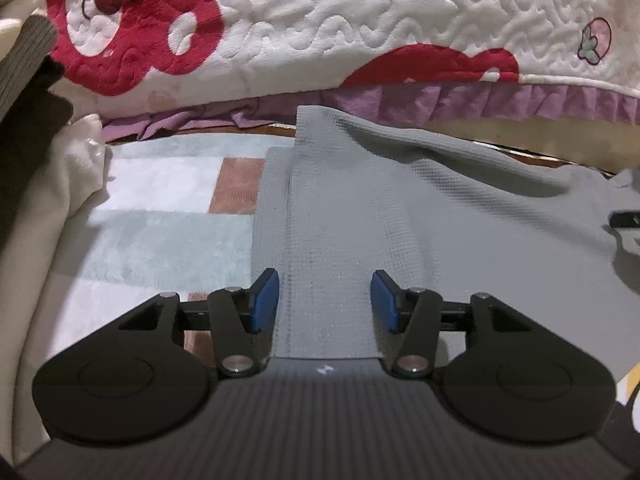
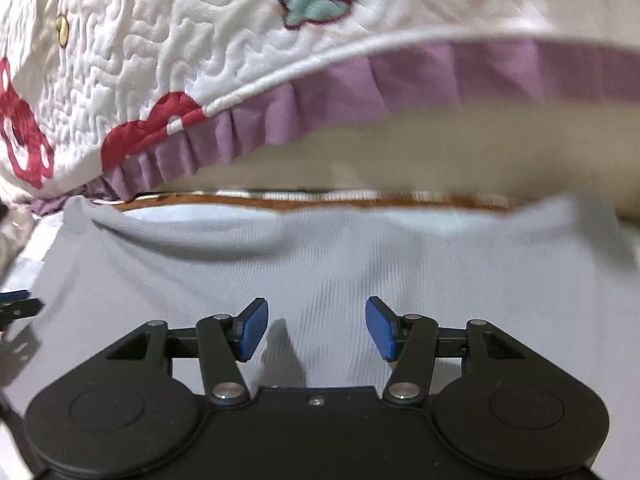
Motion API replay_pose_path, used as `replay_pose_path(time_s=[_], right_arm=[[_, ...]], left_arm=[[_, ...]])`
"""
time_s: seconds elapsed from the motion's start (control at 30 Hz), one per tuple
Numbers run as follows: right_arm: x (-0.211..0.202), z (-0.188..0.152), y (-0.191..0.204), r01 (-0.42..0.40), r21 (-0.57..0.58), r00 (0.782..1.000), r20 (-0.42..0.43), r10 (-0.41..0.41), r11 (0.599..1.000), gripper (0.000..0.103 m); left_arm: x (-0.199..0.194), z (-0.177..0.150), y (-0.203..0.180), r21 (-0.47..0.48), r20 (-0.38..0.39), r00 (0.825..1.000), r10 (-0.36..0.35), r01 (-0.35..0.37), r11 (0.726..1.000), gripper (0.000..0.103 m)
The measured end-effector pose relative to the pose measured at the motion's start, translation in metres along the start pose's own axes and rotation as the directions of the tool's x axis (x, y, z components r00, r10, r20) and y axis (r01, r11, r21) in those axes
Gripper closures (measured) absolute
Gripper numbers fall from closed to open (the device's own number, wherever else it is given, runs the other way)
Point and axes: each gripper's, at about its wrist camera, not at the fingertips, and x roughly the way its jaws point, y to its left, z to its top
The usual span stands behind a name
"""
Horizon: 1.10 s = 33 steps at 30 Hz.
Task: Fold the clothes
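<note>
Quilted white bedding [image 1: 360, 20] with a purple ruffle is hanging behind a pale patchwork rug [image 1: 160, 208], on which the grey garment [image 1: 400, 208] is lying spread, one side panel already folded inward. Both the left gripper [image 1: 324, 300] and right gripper [image 2: 316, 328] are hovering over the cloth with jaws apart, gripping nothing. For a clean fold, each should probably be pinching a matching edge at equal height.
</note>
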Motion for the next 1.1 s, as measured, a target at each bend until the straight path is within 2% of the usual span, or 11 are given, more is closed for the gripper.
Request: replay_pose_path(time_s=[0.13, 0.27, 0.33, 0.4, 0.5, 0.63, 0.7, 0.77, 0.83, 1.0, 1.1], right_arm=[[-0.008, -0.023, 0.004, 0.055, -0.097, 0.998, -0.009, -0.056, 0.994, 0.043], [-0.016, -0.037, 0.004, 0.067, -0.188, 0.998, 0.007, -0.067, 0.980, 0.040], [-0.020, -0.040, 0.002, 0.066, -0.202, 0.998, 0.016, -0.064, 0.977, 0.037], [-0.022, -0.039, -0.001, 0.058, -0.151, 0.998, 0.018, -0.056, 0.987, 0.036], [-0.022, -0.035, -0.005, 0.043, -0.083, 0.999, 0.019, -0.042, 0.996, 0.032], [-0.021, -0.034, -0.007, 0.035, -0.082, 0.999, 0.020, -0.034, 0.996, 0.032], [-0.022, -0.035, -0.008, 0.028, -0.088, 0.999, 0.019, -0.026, 0.996, 0.032], [-0.024, -0.036, -0.009, 0.018, -0.093, 1.000, 0.018, -0.016, 0.996, 0.032], [-0.026, -0.037, -0.011, 0.009, -0.098, 1.000, 0.020, -0.007, 0.995, 0.032], [-0.029, -0.041, -0.009, 0.032, -0.121, 0.999, 0.023, -0.030, 0.992, 0.032], [-0.037, -0.045, -0.014, 0.062, -0.136, 0.998, 0.016, -0.060, 0.989, 0.032]], left_arm=[[0.000, 0.000, -0.006, 0.051, 0.015, 0.999, 0.035, -0.035, 0.998, 0.062], [0.001, -0.003, -0.017, 0.125, 0.031, 0.998, 0.060, -0.064, 0.990, 0.065], [0.002, -0.002, -0.018, 0.118, 0.033, 0.998, 0.044, -0.048, 0.992, 0.080], [0.003, 0.000, -0.019, 0.116, 0.027, 0.999, 0.026, -0.028, 0.993, 0.091], [0.001, 0.001, -0.025, 0.148, 0.029, 0.999, 0.027, -0.031, 0.989, 0.099], [-0.039, 0.006, -0.014, 0.030, 0.110, 0.993, 0.031, -0.034, 0.999, 0.099], [-0.055, 0.001, -0.009, 0.003, 0.113, 0.993, 0.031, -0.032, 0.999, 0.099], [-0.039, -0.009, -0.005, -0.010, 0.045, 0.998, 0.048, -0.047, 0.999, 0.098], [-0.023, -0.018, 0.007, -0.087, -0.003, 0.999, 0.036, -0.036, 0.996, 0.097], [-0.038, -0.008, 0.009, -0.047, 0.035, 0.995, 0.097, -0.095, 0.994, 0.097], [-0.041, -0.006, 0.008, -0.008, 0.025, 0.984, 0.178, -0.178, 0.984, 0.099]])
